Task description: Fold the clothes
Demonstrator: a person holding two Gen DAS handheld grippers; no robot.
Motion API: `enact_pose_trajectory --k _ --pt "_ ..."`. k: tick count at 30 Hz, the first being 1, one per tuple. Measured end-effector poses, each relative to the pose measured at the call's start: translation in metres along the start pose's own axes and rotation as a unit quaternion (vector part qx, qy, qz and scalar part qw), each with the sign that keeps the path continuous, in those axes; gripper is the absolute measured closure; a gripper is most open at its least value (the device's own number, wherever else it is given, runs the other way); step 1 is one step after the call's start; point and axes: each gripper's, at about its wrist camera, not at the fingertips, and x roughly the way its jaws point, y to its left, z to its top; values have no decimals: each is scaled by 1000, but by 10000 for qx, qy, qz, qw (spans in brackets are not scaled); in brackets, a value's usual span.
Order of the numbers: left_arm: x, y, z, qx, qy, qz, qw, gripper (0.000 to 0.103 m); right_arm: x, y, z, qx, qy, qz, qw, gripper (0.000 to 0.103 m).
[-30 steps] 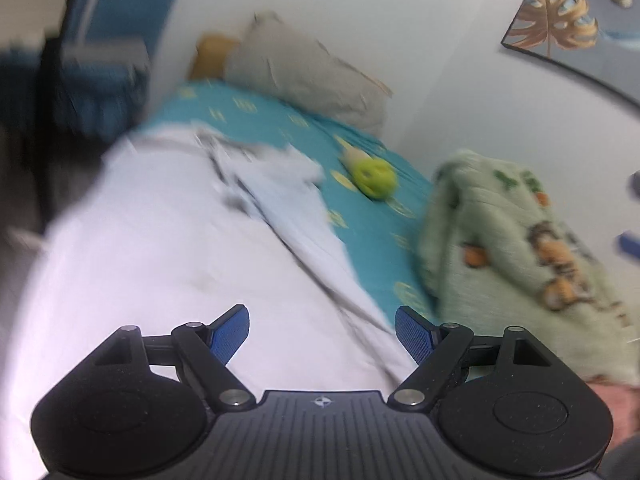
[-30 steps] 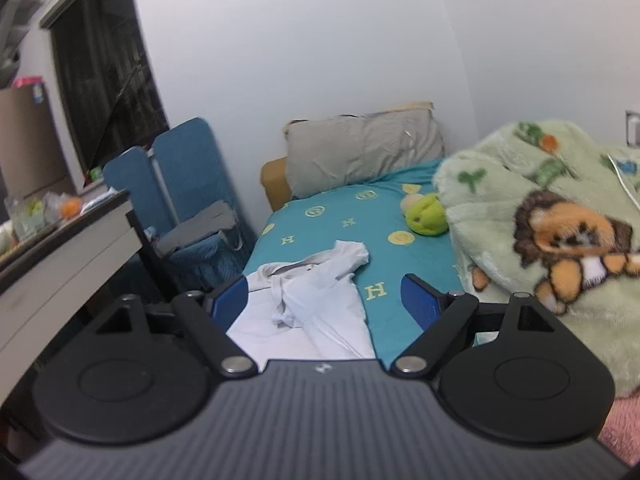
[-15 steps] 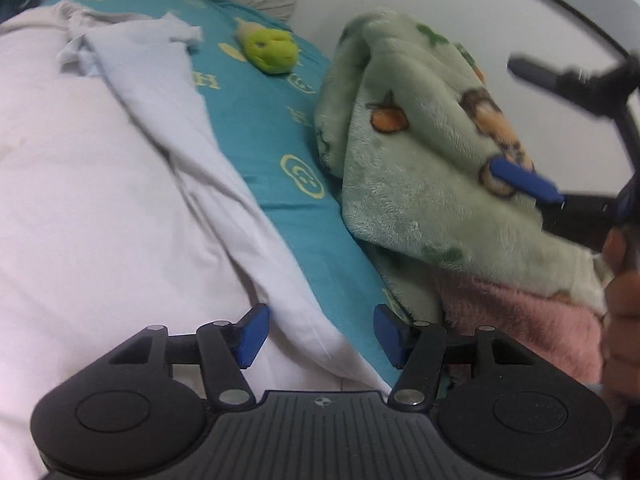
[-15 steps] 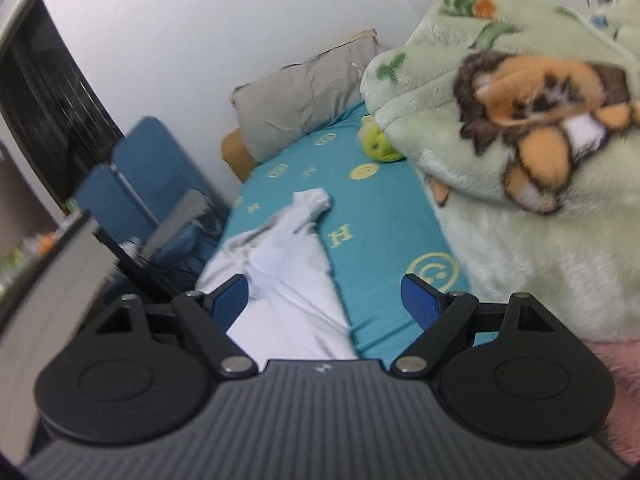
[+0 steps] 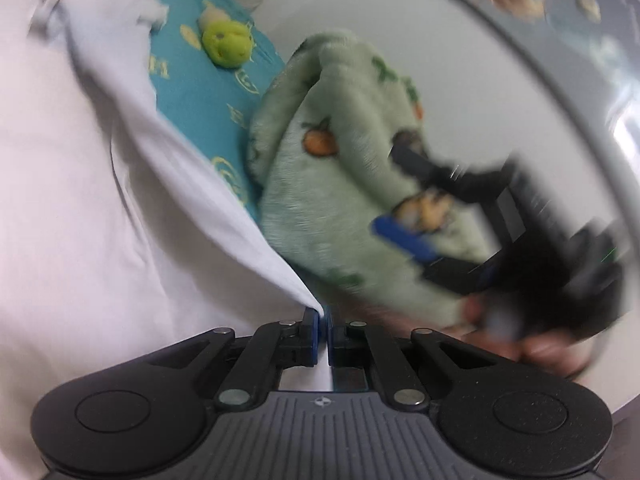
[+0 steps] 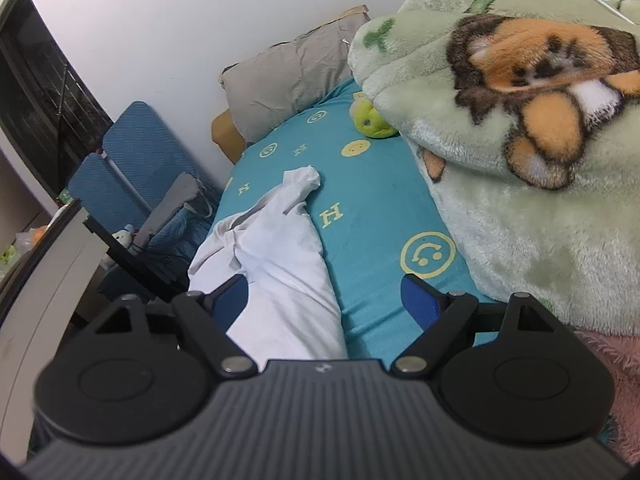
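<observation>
Barely begun, the white garment (image 5: 100, 200) lies rumpled on the teal bed sheet (image 6: 372, 216), its near corner pinched in the left gripper (image 5: 322, 320), while the right gripper (image 6: 324, 296) hovers with jaws spread, holding nothing.

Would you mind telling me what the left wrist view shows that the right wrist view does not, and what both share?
Only the left wrist view shows the left gripper pinched shut on the white cotton garment's edge, and a framed picture on the wall. Only the right wrist view shows the blue folding chair, a grey pillow, and the right gripper open. Both show the teal patterned bedsheet, green plush toy and green fleece blanket.
</observation>
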Motion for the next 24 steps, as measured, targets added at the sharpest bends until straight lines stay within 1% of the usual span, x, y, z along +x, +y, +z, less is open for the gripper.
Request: enact_pose_trajectory --k 1,2,4,6,7,8,9,11,13,14,16,18,19,20,21,22,24 --pt "-2 6 0 -145 -22 -80 9999 99 0 0 0 26 15 3 10000 18" --pt "-1 11 0 -204 -13 -53 9998 99 1 -1 -1 55 36 13 10000 18" --pt "8 20 -4 -194 59 143 9997 98 1 -1 -1 87 73 41 9999 18" --pt "20 27 -8 -99 189 322 9993 90 2 0 -2 64 105 33 9999 18" --pt "26 29 -12 -49 245 470 9986 85 2 1 -3 43 122 23 9999 18" --pt "32 31 -15 33 325 597 9977 82 3 2 -4 16 140 12 9999 18" --pt "37 31 -19 164 429 707 9964 81 3 2 -5 -9 160 3 9999 18" --pt "45 31 -28 423 633 927 9928 69 5 3 -6 -40 197 -4 9998 18" --pt "49 31 -35 629 712 1004 9904 64 6 4 -7 -47 228 -15 9997 18" --pt "50 28 -37 736 683 1032 9896 64 7 4 -8 -43 241 -18 9997 18" --pt "44 27 -43 857 676 1016 9888 65 8 4 -9 -49 268 -24 9996 18" --pt "46 24 -45 864 794 918 9888 69 12 3 -10 -75 305 -65 9995 18" --pt "44 23 -49 918 878 986 9870 76 14 3 -11 -78 334 -99 9994 18" --pt "45 20 -52 1047 958 1149 9832 89 16 2 -11 -71 367 -118 9992 18" --pt "46 18 -56 1181 1038 1319 9787 94 18 2 -12 -70 396 -132 9991 18" --pt "43 15 -59 1306 1073 1424 9753 96 20 2 -12 -73 417 -155 9990 18" --pt "36 8 -60 1383 1113 1477 9730 99 24 1 -13 -75 454 -195 9987 18"
